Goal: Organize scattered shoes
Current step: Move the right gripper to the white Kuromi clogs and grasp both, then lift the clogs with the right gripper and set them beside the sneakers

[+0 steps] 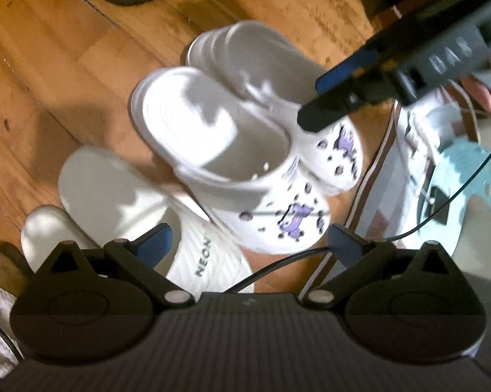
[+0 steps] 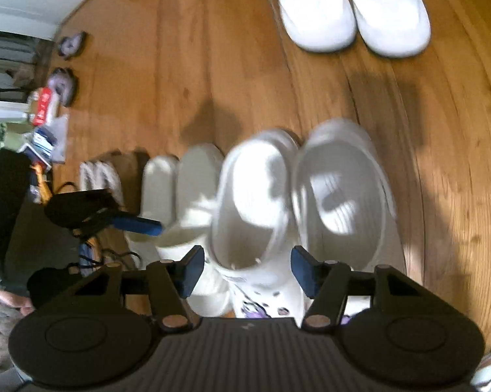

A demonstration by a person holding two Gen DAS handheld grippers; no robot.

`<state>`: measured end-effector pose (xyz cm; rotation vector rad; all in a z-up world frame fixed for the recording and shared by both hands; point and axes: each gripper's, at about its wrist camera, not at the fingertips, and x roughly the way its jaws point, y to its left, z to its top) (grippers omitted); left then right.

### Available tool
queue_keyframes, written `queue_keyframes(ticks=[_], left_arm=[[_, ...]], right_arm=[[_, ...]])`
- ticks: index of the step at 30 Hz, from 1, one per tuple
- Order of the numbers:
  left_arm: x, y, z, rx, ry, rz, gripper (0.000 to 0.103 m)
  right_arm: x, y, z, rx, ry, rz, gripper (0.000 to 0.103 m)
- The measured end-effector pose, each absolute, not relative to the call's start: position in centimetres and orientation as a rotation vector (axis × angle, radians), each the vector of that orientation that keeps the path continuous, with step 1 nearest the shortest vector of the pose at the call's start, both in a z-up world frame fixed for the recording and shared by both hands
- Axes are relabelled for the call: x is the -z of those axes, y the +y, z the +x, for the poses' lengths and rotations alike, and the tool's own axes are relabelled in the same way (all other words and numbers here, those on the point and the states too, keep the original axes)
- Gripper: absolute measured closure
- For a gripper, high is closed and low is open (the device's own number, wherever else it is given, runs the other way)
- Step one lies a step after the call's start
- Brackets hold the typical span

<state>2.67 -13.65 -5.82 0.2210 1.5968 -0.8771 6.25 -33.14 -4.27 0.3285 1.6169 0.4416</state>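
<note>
The left gripper (image 1: 248, 241) points steeply down at a wooden floor (image 1: 65, 49). Its 2 fingers stand fully spread, with nothing between the pads. Below and between them lie 2 white slides (image 1: 114, 196), side by side, 1 printed "NEON"; the left finger (image 1: 157, 238) overlaps that slide in view, though contact cannot be confirmed.

Just beyond the slides sit 2 white clogs (image 1: 232, 150) with purple charms, side by side and touching. The nearer clog's toe lies between the left gripper's fingertips in view, ahead of them.

The right gripper (image 2: 245, 264) also points down. Its fingers stand partly spread and grip nothing. In the right wrist view, the nearer clog's charm-covered toe lies directly between and below the 2 blue pads (image 2: 193, 268); the pads do not press on it. The second clog (image 2: 343, 196) lies just right of the first, its toe behind the right finger.

In the left wrist view, the right gripper hangs over the far clog's toe.

2 white sneakers (image 2: 353, 9) stand together, well apart from the clogs, farther along the floor.
</note>
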Motion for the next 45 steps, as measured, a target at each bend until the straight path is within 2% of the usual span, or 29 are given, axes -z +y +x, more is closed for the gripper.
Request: queue_keyframes(ticks=[9, 21, 22, 25, 29, 32, 36, 45], left_arm=[[6.3, -14.0, 1.3, 0.900, 1.527, 0.233, 0.000], [6.7, -13.1, 0.7, 0.887, 1.457, 0.247, 0.000], [6.8, -12.9, 0.7, 0.884, 1.458, 0.240, 0.000], [7.0, -12.7, 0.7, 0.875, 1.457, 0.230, 0.000], [7.1, -12.5, 0.7, 0.866, 1.459, 0.224, 0.000], [7.2, -12.6, 0.3, 0.861, 1.456, 0.247, 0.000], [7.3, -12.8, -0.1, 0.863, 1.453, 0.259, 0.000], [5.6, -11.1, 1.1, 0.850, 1.401, 0.168, 0.000]], right_arm=[[6.8, -29.3, 9.9, -0.300, 1.818, 0.057, 0.041], [12.1, -26.1, 10.9, -0.198, 2.023, -0.074, 0.040], [12.3, -26.1, 10.9, -0.195, 2.031, -0.078, 0.041], [13.1, -26.2, 10.7, -0.180, 2.063, -0.100, 0.054], [13.5, -26.0, 10.1, -0.190, 2.054, -0.154, 0.056], [13.6, -26.1, 9.1, -0.203, 2.003, -0.158, 0.072], [12.4, -26.9, 8.1, -0.226, 1.919, -0.180, 0.080], [8.5, -29.9, 7.8, -0.279, 1.822, -0.047, 0.080]])
